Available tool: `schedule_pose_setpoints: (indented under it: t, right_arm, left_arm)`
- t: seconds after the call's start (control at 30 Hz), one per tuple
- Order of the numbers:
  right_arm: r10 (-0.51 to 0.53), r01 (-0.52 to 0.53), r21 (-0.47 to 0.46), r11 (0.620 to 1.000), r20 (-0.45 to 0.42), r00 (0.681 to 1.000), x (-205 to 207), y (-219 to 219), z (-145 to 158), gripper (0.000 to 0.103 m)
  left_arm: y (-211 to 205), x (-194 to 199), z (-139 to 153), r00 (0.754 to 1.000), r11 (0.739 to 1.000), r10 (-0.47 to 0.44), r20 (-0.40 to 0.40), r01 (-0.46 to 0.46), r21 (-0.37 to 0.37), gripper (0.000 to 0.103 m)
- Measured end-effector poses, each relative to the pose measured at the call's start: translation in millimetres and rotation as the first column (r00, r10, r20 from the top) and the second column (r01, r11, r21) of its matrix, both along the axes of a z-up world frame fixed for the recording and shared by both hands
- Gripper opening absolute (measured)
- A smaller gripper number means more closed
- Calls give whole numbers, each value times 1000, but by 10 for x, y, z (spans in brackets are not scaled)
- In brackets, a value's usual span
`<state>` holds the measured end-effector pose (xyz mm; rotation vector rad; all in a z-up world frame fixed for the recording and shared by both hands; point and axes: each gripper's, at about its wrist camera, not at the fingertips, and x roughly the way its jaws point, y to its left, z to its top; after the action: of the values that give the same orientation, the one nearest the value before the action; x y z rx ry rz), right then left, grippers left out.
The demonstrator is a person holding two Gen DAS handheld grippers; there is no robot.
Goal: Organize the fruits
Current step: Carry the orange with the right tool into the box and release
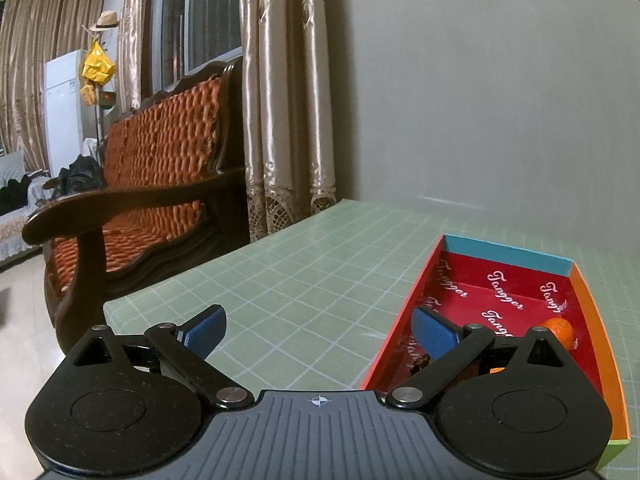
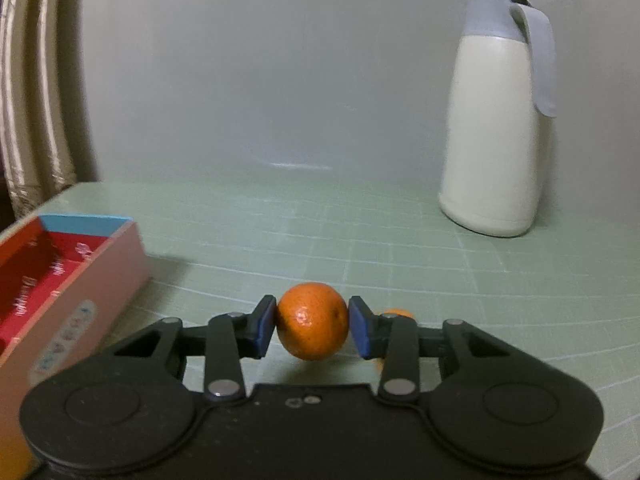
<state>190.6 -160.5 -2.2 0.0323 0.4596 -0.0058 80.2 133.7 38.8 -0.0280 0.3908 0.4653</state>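
The right tongs [image 2: 312,326] pinch an orange [image 2: 312,321] just above the table [image 2: 400,248], seemingly to carry it to the red box [image 2: 60,276] on the left. The left tongs [image 1: 320,330] hover spread and empty by that box [image 1: 596,320], where another orange [image 1: 558,330] already lies.

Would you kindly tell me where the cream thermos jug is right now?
In the right wrist view, the thermos jug stands upright at the far right of the green table, against the wall, beyond the right claw.
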Motion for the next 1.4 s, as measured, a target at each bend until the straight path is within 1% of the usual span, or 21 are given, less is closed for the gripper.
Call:
schedule_pose_setpoints:
  t: [0.1, 0.23, 0.33, 0.47, 0.57, 0.67, 0.83, 0.93, 1.03, 1.07, 1.1, 1.13, 1.17, 1.2, 1.27, 1.4]
  right_arm:
    - [59, -60, 20, 998, 37, 998, -98, 93, 62, 38]
    - [165, -171, 56, 984, 93, 982, -230, 249, 145, 38]
    - [247, -257, 71, 964, 129, 960, -331, 403, 208, 38]
    - [349, -366, 87, 927, 159, 923, -412, 606, 291, 38]
    - [417, -433, 74, 899, 163, 894, -503, 783, 315, 38]
    - [471, -483, 50, 874, 148, 869, -575, 976, 306, 38]
    - [517, -521, 15, 853, 103, 850, -621, 1202, 239, 38]
    - [528, -529, -12, 848, 88, 845, -639, 1311, 201, 39]
    - [536, -536, -20, 844, 88, 840, -678, 1326, 182, 40]
    - [536, -536, -25, 844, 93, 839, -694, 1329, 189, 43]
    - [534, -534, -26, 845, 98, 840, -713, 1325, 197, 50]
    - [534, -534, -24, 845, 101, 839, -737, 1313, 193, 54]
    - [528, -529, -24, 848, 109, 842, -748, 1301, 199, 62]
    - [518, -518, -29, 855, 119, 847, -761, 1286, 205, 65]
    - [505, -506, -27, 862, 129, 853, -773, 1244, 217, 66]
    - [462, -467, -6, 884, 153, 874, -785, 1104, 264, 73]
  left_arm:
    - [0, -14, 5, 1000, 1000, 6, 5, -6, 2, 99]
    - [19, -31, 3, 1000, 1000, 18, 7, -18, 2, 99]
    - [44, -56, 1, 999, 1000, 31, 8, -31, 2, 99]
    - [113, -117, 10, 999, 999, 52, 9, -52, 5, 99]
    - [198, -187, 13, 997, 997, 76, 10, -76, 1, 99]
    - [297, -257, 2, 995, 995, 101, 7, -101, -4, 99]
    - [425, -365, -30, 991, 991, 132, -1, -132, -3, 100]
    - [497, -404, -47, 989, 989, 146, -5, -146, -3, 100]
    - [545, -412, -49, 988, 988, 156, -9, -156, -15, 100]
    - [554, -410, -45, 987, 987, 158, -8, -158, -21, 100]
    - [555, -413, -42, 988, 987, 157, -7, -157, -25, 100]
    - [550, -410, -42, 988, 988, 155, -8, -155, -28, 100]
    - [535, -405, -43, 988, 988, 151, -8, -151, -28, 100]
    - [516, -400, -42, 989, 989, 147, -7, -147, -25, 100]
    - [470, -393, -42, 990, 990, 138, -6, -138, -16, 100]
    - [384, -380, -38, 992, 992, 124, -1, -124, -4, 100]
